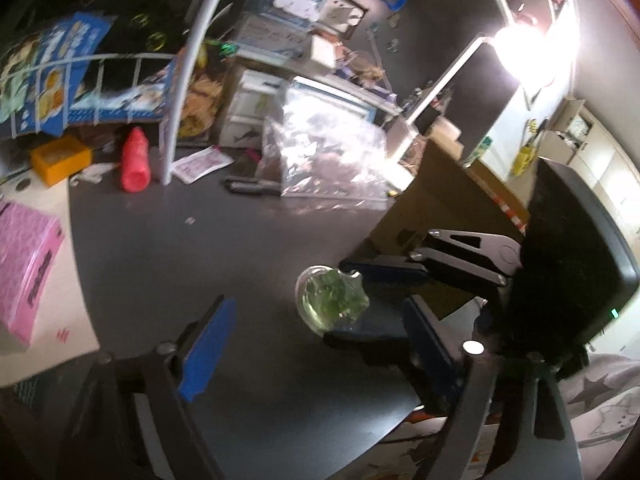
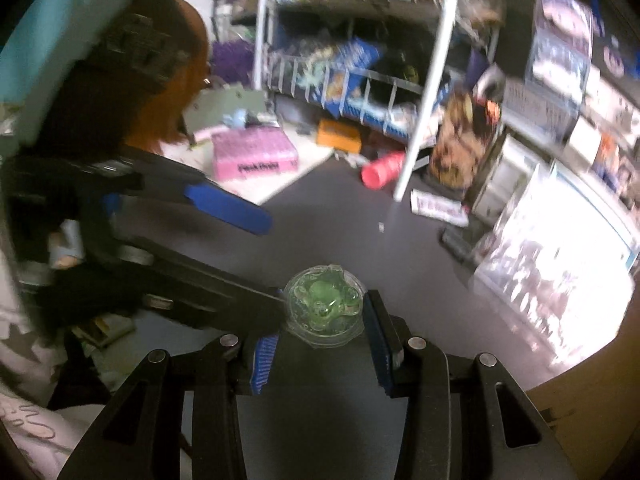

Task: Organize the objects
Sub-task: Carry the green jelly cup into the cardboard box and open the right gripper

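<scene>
A small clear round container with green contents (image 2: 323,306) sits on the dark desk (image 2: 352,216). My right gripper (image 2: 322,336) is open, its blue-padded fingers on either side of the container, close to it. In the left wrist view the container (image 1: 330,300) lies between the right gripper's fingers (image 1: 384,270). My left gripper (image 1: 316,344) is open and empty, its jaws wide apart, just short of the container. It also shows in the right wrist view, one blue finger (image 2: 228,208) reaching in from the left.
A red bottle (image 1: 135,160) lies on its side by a white rack (image 1: 188,60) holding blue packages. An orange box (image 1: 60,158), a pink box (image 1: 24,264), a clear plastic bag (image 1: 328,160), a cardboard box (image 1: 448,200) and stacked boxes (image 2: 560,60) surround the desk.
</scene>
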A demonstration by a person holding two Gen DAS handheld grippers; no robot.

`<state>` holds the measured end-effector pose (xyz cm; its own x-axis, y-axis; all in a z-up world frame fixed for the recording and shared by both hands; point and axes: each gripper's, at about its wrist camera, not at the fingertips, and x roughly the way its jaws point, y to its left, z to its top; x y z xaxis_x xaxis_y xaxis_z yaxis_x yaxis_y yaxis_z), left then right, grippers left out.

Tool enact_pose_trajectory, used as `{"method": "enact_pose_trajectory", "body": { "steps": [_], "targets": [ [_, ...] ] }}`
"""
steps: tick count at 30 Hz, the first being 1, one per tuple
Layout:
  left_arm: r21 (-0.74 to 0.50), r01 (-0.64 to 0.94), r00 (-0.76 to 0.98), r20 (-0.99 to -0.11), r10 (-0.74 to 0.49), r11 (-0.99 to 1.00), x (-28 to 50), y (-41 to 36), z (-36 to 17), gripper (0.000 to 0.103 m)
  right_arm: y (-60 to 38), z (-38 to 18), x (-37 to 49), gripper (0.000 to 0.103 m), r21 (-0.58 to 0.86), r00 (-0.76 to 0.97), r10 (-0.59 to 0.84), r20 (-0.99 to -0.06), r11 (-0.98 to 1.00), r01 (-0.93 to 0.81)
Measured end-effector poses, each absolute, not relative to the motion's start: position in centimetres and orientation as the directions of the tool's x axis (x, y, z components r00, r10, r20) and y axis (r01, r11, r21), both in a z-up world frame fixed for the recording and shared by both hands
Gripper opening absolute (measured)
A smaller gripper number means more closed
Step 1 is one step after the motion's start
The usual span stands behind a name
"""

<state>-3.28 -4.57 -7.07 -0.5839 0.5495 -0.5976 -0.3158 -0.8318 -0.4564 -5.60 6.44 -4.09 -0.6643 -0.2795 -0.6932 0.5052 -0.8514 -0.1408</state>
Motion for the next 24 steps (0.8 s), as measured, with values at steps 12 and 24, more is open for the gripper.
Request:
{"method": "enact_pose_trajectory", "body": {
  "steps": [12, 24],
  "targets": [
    [-0.477, -0.460, -0.526, -0.534, 0.662, -0.749, -5.3, -1.0, -1.9, 0.038, 7.5, 1.5, -2.5, 0.037, -0.297, -0.778, -0.214, -0.591, -0.839, 0.456],
    [-0.405, -0.576, -0.443, -0.575, 0.687, -0.710, -9.5, 7.7, 2.6, 0.036, 14.9, 4.9, -0.5, 0.037, -0.299, -0.843, -0.119, -0.524, -0.901, 0.313]
  ]
}}
